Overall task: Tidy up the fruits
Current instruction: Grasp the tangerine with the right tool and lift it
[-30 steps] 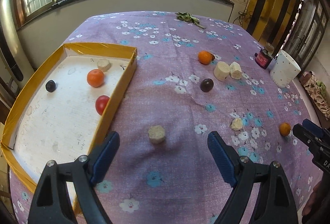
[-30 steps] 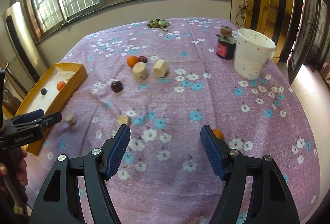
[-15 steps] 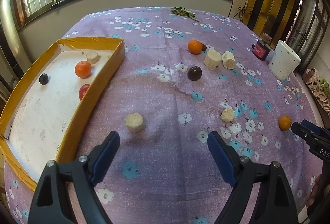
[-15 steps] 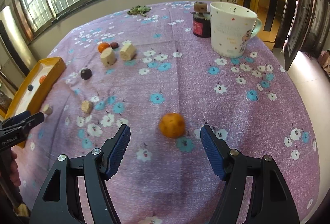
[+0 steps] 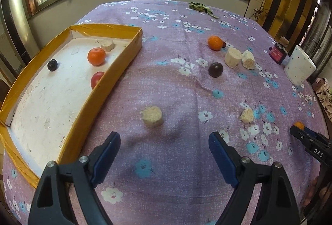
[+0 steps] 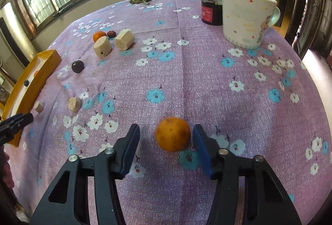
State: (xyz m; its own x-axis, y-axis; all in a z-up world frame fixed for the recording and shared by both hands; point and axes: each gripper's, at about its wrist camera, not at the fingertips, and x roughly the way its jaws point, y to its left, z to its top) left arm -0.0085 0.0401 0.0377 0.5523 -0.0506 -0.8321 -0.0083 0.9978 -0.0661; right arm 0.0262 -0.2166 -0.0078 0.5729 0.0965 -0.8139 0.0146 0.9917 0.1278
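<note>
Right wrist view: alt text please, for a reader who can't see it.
The right gripper has just been closing around a small orange on a purple floral tablecloth; a gap remains beside the left pad. Behind stand a white mug, pale cylinder pieces and a yellow tray.

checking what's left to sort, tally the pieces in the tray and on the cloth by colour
orange: 3
beige: 5
dark purple: 2
red: 1
reddish brown: 1
total: 12
</note>
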